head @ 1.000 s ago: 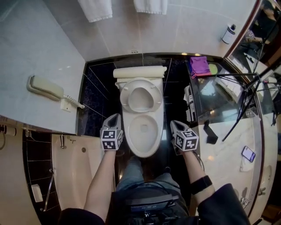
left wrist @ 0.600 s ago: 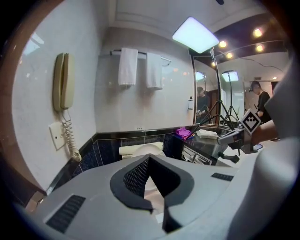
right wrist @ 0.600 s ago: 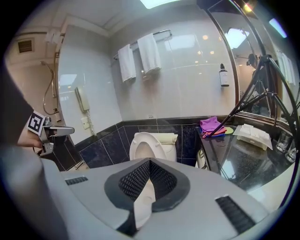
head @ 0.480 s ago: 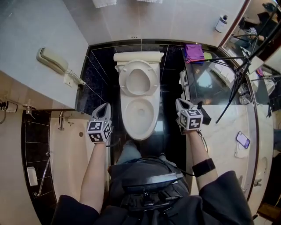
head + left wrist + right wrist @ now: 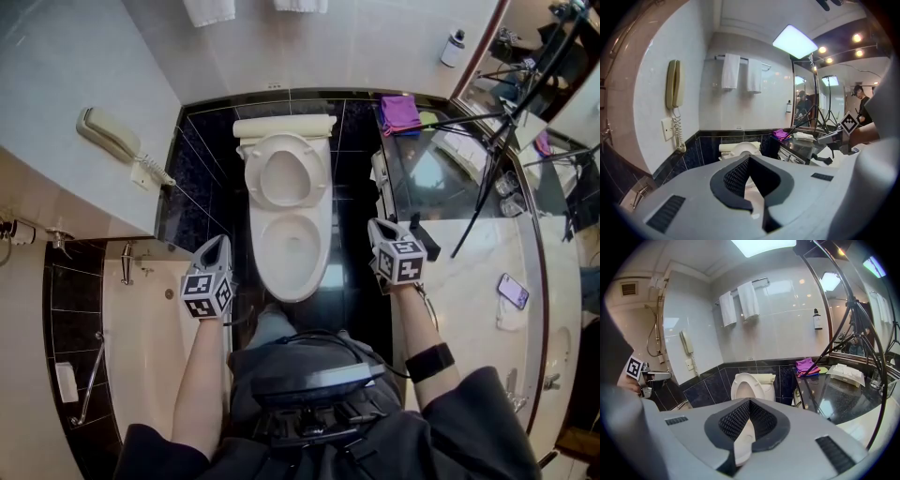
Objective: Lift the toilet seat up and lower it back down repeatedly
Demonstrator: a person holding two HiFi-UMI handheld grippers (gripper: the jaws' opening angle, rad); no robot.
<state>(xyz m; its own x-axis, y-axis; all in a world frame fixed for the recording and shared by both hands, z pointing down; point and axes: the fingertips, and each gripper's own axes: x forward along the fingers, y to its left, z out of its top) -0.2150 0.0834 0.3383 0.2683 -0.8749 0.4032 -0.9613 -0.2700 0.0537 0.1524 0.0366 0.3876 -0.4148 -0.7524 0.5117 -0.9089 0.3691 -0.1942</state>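
Observation:
The white toilet seat (image 5: 321, 178) stands raised against the tank, and the bowl rim (image 5: 259, 246) lies bare below it. My left gripper (image 5: 217, 247) hovers beside the bowl's left side, apart from it, jaws shut and empty. To the right of the bowl my right gripper (image 5: 376, 230) is also shut with nothing in it. The left gripper view shows the left gripper (image 5: 749, 160) pointing towards the seat (image 5: 739, 150) from a distance. In the right gripper view the right gripper (image 5: 749, 402) sits below the upright seat (image 5: 736, 387).
A wall phone (image 5: 111, 134) hangs at the left above a bathtub (image 5: 141, 337). At the right a glossy counter (image 5: 450, 244) carries a purple cloth (image 5: 398, 112), a tripod (image 5: 487, 178) and a mobile phone (image 5: 511, 291). Towels (image 5: 739, 305) hang on the back wall.
Both grippers have drawn back from the bowl's sides and risen, the left one also shifting outward to the left. The seat has stayed raised.

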